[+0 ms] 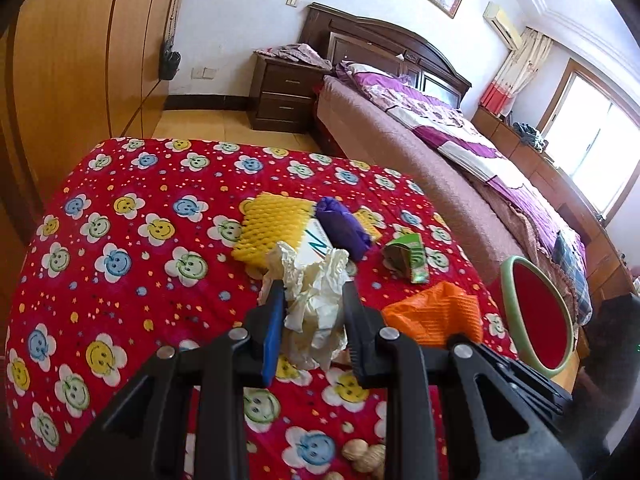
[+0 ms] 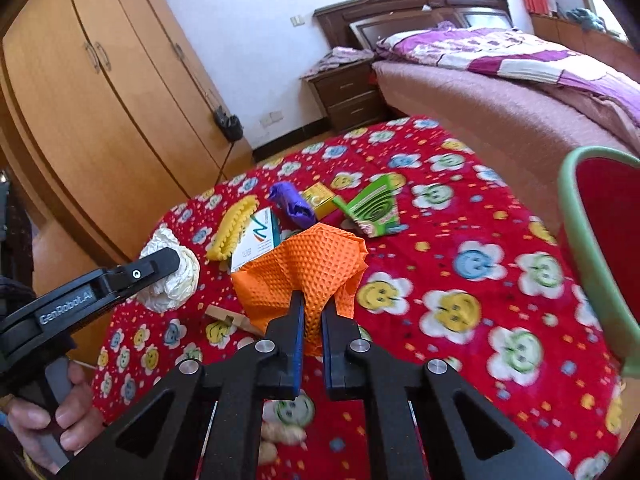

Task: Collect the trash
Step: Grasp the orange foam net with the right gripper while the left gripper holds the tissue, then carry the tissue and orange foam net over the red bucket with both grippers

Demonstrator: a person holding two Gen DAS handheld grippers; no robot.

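red smiley-flower cloth (image 1: 120, 208), orange dimpled wrapper (image 2: 312, 264), cream crumpled paper (image 1: 316, 300), yellow foam net (image 1: 272, 228)

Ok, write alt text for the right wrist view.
The right gripper pinches an orange textured sheet on a red smiley-flower cloth. At left, the left gripper holds crumpled white paper; a green-rimmed bin stands right.

Black left claw (image 2: 160, 264) marked "GenRobot.AI"; right claw (image 2: 311, 312) has blue pads (silver screws).

Sunlit bedroom: wooden wardrobe (image 2: 100, 92), dark bed (image 1: 420, 120), nightstand (image 1: 286, 92), bright window (image 1: 596, 148).
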